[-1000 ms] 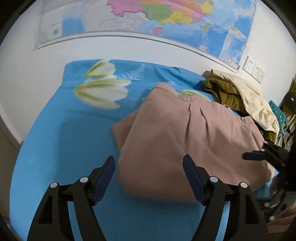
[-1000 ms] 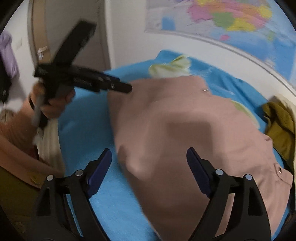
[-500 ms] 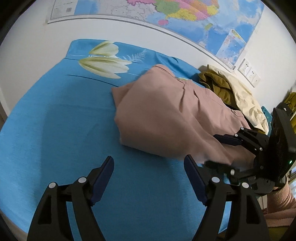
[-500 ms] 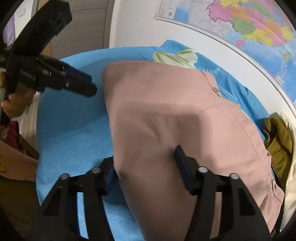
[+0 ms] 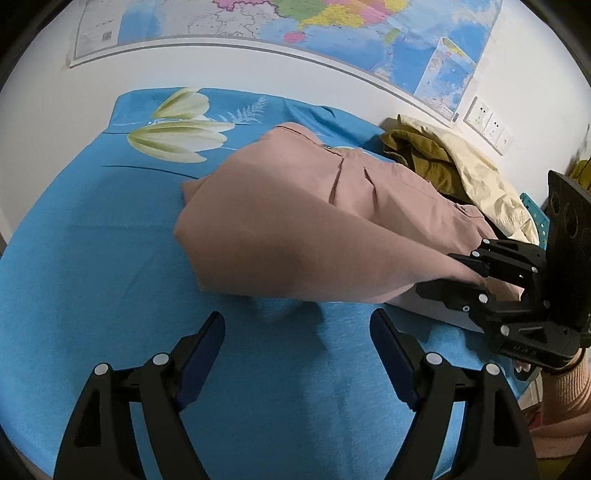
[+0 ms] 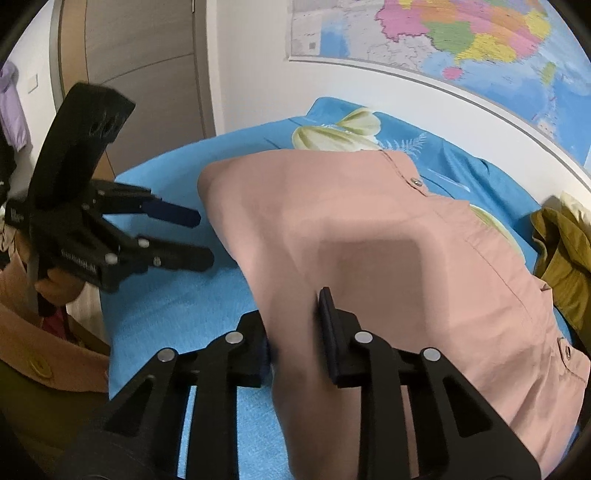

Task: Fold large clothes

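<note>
We see a blue bedsheet (image 5: 92, 258) printed with pale cream flowers (image 5: 177, 129) and a feathery leaf (image 5: 247, 110), spread up to a white wall (image 5: 55, 96). A large coloured map (image 5: 351, 33) hangs on that wall, and 3 white wall sockets (image 5: 489, 123) sit just below its right corner. At the sheet's far right lies a heap of 2 garments, an olive one (image 5: 424, 155) under a cream one (image 5: 480, 184). From the right wrist view we find a wooden door (image 6: 147, 66) and what may be a lilac cloth (image 6: 13, 107) hanging at the blurred left edge.
</note>
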### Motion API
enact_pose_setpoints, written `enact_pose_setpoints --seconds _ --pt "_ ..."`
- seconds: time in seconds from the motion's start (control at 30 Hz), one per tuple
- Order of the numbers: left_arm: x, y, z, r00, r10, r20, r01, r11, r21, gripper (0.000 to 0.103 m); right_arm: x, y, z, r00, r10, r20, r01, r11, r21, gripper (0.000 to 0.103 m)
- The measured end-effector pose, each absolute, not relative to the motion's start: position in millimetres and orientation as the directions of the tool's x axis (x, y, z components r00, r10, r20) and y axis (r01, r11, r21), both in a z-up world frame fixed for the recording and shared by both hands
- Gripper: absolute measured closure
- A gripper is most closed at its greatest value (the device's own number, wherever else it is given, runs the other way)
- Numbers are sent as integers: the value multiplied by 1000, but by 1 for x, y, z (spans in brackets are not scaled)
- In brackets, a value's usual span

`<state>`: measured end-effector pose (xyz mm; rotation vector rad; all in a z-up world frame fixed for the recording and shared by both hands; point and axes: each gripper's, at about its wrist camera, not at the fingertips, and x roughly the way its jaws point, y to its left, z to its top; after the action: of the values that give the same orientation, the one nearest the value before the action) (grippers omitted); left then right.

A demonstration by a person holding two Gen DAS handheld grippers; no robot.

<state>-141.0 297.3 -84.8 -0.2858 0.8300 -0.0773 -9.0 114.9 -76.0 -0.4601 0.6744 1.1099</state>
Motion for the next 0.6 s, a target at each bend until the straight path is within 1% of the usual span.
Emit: enact_pose_setpoints --seconds 0.13,0.17,0.27,0.3,0.47,0.6 --pt "-137 297 -86 670 -244 -701 -23 937 -348 22 -6 112 -76 275 668 -692 -920 391 11 82" --pt "-135 298 -87 670 -276 -690 -14 924 -383 20 -6 112 -75 276 669 -690 -920 392 13 82" --pt "-128 299 -92 660 -370 -653 5 872 -489 17 -5 110 -75 275 673 -686 -918 396 20 83" --pt "-127 299 -93 663 -376 -647 5 867 -498 16 -5 109 -75 275 675 -684 -917 397 23 83" --pt "-120 301 -94 667 -426 -611 -2 819 -573 16 -1 104 -75 271 687 -674 -914 404 45 83" --pt "-119 299 -93 674 -435 -598 -11 802 -597 15 1 102 -75 265 694 -670 -913 404 58 83"
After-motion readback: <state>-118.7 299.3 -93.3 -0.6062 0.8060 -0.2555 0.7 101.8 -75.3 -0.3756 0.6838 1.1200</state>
